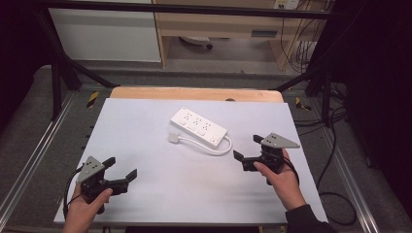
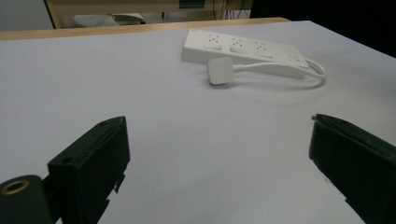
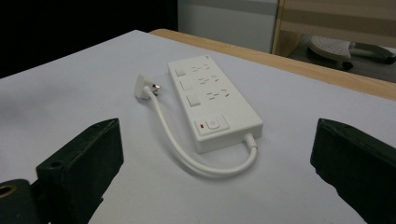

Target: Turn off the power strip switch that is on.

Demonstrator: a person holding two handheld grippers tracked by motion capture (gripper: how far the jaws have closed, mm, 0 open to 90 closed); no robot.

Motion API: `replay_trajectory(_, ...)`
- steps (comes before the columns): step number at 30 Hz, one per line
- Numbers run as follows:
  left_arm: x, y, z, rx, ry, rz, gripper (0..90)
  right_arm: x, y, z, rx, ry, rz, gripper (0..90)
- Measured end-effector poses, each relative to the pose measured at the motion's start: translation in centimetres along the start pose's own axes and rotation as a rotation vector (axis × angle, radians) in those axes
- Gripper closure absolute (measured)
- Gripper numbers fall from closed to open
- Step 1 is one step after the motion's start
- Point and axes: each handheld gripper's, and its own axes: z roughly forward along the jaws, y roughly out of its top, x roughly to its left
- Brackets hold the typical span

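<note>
While two tongs, left [image 1: 120, 167] and right [image 1: 248, 146], gape, one power strip [image 1: 198, 127] lies between.

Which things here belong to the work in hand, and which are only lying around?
Part of the work:
- white power strip, flat on the table
- its plug, lying unplugged beside the strip
- its looped cable
- left gripper, open
- right gripper, open, nearer the strip

Only around:
- white table
- wooden shelving behind
- floor cables
</note>
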Motion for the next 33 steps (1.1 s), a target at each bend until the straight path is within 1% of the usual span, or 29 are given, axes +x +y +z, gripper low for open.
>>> replay_trajectory(4,0.0,0.0,0.0,0.006,-0.004,0.004,5.3,0.2,0.7,0.5,0.006,0.002,-0.019,2.8)
replay_trajectory(5,0.0,-0.1,0.0,0.007,-0.005,0.005,5.3,0.3,1.1,0.8,0.006,-0.007,-0.037,2.8)
replay_trajectory(7,-0.1,-0.1,0.0,0.01,-0.005,0.01,5.3,0.4,1.3,0.9,0.004,-0.011,-0.045,2.8)
replay_trajectory(9,-0.1,-0.1,0.1,0.009,-0.007,0.007,5.3,0.4,1.8,1.3,-0.002,-0.007,-0.044,3.1)
replay_trajectory(10,-0.1,-0.1,0.1,0.012,-0.008,0.008,5.3,0.4,1.8,1.3,-0.002,-0.007,-0.044,3.1)
replay_trajectory(11,-0.1,-0.1,0.1,0.013,-0.008,0.008,5.3,0.4,2.2,1.7,0.011,-0.005,-0.048,3.8)
replay_trajectory(13,-0.1,-0.1,0.2,0.015,-0.011,0.011,5.3,0.3,2.4,1.9,0.018,-0.005,-0.045,4.0)
replay_trajectory(16,-0.2,-0.1,0.2,0.017,-0.012,0.011,5.3,0.2,2.9,2.4,0.017,0.007,-0.025,4.3)
replay_trajectory(18,-0.1,-0.1,0.1,0.017,-0.012,0.013,5.3,0.2,3.5,2.8,0.02,0.005,-0.031,4.3)
replay_trajectory(21,-0.1,-0.1,0.2,0.018,-0.013,0.012,5.3,0.1,3.9,3.0,0.021,0.001,-0.03,4.3)
replay_trajectory(23,-0.2,-0.2,0.2,0.022,-0.016,0.011,5.4,-0.1,4.4,3.3,0.017,-0.006,-0.02,4.4)
replay_trajectory(25,-0.2,-0.2,0.2,0.023,-0.019,0.015,5.3,-0.1,4.5,3.5,0.018,-0.009,-0.016,4.5)
replay_trajectory(26,-0.2,-0.2,0.3,0.024,-0.019,0.018,5.3,-0.2,4.7,3.6,0.021,-0.019,-0.02,4.5)
replay_trajectory(27,-0.2,-0.2,0.3,0.025,-0.019,0.02,5.3,-0.3,4.8,3.9,0.029,-0.043,-0.019,4.0)
replay_trajectory(30,-0.2,-0.2,0.2,0.025,-0.021,0.016,5.3,-0.3,5.0,4.2,0.027,-0.039,-0.016,4.2)
replay_trajectory(33,0.0,-0.2,0.1,0.02,-0.012,0.011,5.3,-0.3,5.3,4.5,0.024,-0.047,-0.019,6.3)
